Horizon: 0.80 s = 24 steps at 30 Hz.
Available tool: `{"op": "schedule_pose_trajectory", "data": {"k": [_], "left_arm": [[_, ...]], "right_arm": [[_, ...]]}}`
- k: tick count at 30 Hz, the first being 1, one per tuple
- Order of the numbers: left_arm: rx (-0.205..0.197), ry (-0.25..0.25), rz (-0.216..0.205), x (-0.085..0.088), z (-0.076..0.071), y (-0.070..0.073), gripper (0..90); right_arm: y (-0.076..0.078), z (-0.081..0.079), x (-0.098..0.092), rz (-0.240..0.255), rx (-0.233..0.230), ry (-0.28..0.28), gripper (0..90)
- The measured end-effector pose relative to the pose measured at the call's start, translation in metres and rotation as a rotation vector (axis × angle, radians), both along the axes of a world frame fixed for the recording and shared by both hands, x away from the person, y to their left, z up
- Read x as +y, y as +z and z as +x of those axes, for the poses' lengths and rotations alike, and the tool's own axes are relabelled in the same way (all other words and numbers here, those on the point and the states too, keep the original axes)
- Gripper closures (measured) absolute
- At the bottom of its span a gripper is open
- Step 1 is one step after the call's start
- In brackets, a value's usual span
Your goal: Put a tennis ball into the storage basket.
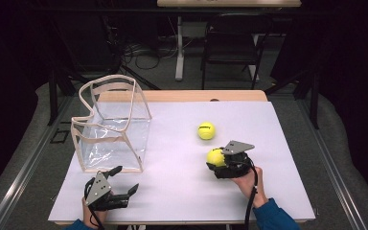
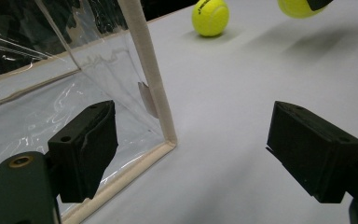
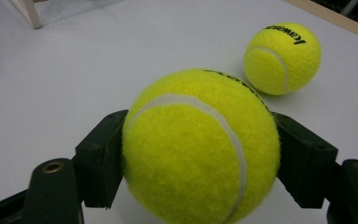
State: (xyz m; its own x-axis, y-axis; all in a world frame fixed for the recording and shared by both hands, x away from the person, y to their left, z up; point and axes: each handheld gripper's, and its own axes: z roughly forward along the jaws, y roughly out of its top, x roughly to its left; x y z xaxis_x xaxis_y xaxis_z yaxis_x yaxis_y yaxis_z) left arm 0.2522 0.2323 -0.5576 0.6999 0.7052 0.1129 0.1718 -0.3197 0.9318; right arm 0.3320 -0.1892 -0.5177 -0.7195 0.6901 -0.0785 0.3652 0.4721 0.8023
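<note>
Right gripper (image 1: 219, 160) pinches tennis ball (image 1: 215, 157) just off table (image 1: 182, 191). Clear bag (image 1: 112, 124) lies well away toward person's left, open top upward. Left gripper (image 1: 124, 179), jaws spread, empty, just beside bag's near corner.

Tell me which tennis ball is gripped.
The nearer tennis ball, clamped in the right gripper. The other tennis ball lies free on the table, farther back.

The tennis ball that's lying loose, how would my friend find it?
Start at the white table and its clear plastic bag. Right of that lie two yellow tennis balls. The loose yellow tennis ball sits farther back, untouched, while the right claw grips the other yellow tennis ball.
</note>
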Motion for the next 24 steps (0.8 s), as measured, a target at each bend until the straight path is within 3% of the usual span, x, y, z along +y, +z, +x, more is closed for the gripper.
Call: {"op": "schedule_pose_trajectory", "data": {"k": [5,24], "left_arm": [[-0.001,0.000,-0.001,0.000,-0.001,0.000,16.1],[0.003,-0.001,0.001,0.000,0.000,0.000,16.1]], "right_arm": [[0.004,-0.004,0.003,-0.005,-0.013,0.010,25.5],[0.021,-0.008,0.012,0.048,-0.049,0.042,25.5]]}}
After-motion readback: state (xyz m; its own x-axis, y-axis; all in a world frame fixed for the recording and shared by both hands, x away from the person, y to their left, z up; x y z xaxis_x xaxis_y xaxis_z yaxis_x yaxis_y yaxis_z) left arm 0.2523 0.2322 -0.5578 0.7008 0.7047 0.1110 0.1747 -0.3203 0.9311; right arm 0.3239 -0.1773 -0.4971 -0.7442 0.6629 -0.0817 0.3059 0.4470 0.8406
